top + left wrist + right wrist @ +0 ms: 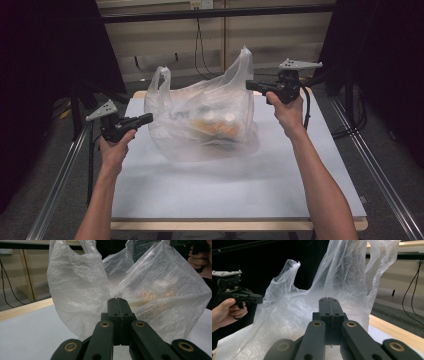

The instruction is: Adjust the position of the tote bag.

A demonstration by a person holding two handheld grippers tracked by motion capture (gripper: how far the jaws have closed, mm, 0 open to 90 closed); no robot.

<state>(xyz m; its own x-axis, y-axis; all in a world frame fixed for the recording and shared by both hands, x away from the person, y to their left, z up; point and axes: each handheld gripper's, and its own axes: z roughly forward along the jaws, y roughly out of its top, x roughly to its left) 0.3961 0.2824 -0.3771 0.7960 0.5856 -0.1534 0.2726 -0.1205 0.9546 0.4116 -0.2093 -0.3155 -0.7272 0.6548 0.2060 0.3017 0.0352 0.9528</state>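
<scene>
Both hands up off the desk (225,190), pointing inward: left gripper (148,118) and right gripper (248,85), jaws closed and empty, flank the plastic bag (205,120) sitting between them.

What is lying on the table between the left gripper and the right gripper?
In the high view, the translucent plastic bag with food inside stands between the left gripper and the right gripper, on the white table. Both grippers are shut.
</scene>
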